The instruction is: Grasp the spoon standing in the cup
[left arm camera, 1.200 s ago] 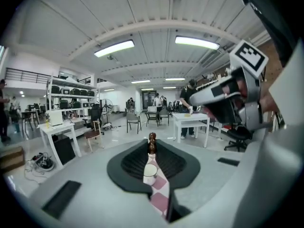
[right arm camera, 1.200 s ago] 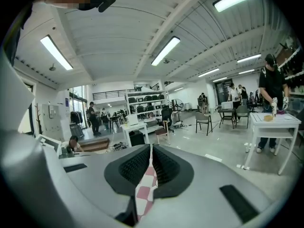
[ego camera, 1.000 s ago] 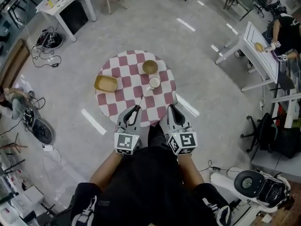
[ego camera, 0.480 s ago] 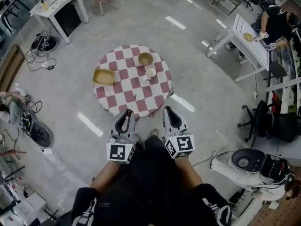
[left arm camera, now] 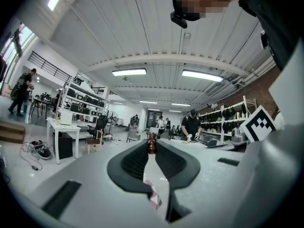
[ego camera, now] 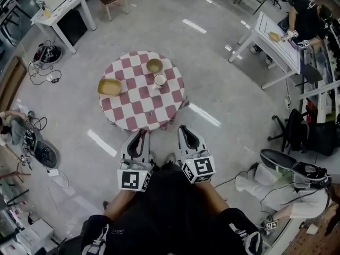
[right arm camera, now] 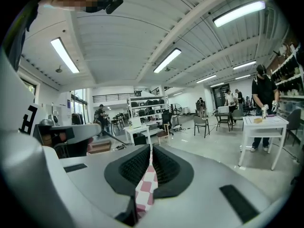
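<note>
my arms: i'm looking steeply down over dark sleeves, both arms held out in front, short of the desk.
left gripper [ego camera: 141,134]: it sits at the left, with its marker cube [ego camera: 132,179] close to my body. its own view shows the pads pinching a small brown wooden piece right at the tips.
spoon [left arm camera: 151,144]: that brown piece is the spoon, gripped in the left gripper and standing up between the jaw tips, well apart from the cup. in the head view it's too thin for me to make out.
right gripper [ego camera: 184,130]: beside the left one, with its marker cube [ego camera: 198,169] tilted. in its own view the jaws are pressed together at the tips with nothing between them, and only a strip of checked cloth shows through the slit lower down.
desk [ego camera: 139,108]: round, under a red and white checked cloth, just beyond both gripper tips; neither gripper is over it.
tray [ego camera: 109,86]: yellow and shallow, on the desk's left side.
cup [ego camera: 160,79]: white and upright, right of centre on the desk, apart from the tray.
bowl [ego camera: 154,65]: tan, just behind the cup, near the far edge.
room beyond: grey floor, a white table [ego camera: 56,7] at far left, and a person [ego camera: 305,12] working at another white table at far right.
</note>
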Available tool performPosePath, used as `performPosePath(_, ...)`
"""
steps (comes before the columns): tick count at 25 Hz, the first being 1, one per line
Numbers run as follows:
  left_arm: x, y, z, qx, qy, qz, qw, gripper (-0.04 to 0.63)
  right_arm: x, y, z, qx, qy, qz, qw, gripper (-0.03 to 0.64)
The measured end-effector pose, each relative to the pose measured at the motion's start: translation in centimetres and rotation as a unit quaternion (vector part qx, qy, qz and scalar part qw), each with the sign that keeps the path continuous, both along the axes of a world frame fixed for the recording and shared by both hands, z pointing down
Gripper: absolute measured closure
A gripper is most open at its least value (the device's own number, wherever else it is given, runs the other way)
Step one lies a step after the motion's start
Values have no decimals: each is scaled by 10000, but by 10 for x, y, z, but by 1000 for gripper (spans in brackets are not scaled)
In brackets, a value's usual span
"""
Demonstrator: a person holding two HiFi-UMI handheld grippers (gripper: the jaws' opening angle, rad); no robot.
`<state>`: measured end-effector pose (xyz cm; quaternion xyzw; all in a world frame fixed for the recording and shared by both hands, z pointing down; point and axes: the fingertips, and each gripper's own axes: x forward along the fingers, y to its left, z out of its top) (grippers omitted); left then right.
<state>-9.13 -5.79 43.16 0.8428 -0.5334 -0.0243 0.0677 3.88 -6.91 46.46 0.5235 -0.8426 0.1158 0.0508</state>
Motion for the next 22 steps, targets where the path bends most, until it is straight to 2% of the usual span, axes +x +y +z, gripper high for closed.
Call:
performPosePath(10,26,31,8,-91,-6,-229,9997,545,28,33,11,-53,-27,-226,9997,580)
performPosePath(22,45,44,3,-41,-15,-155,9999,545,38,46,12,-93,49,-256,9996,581)
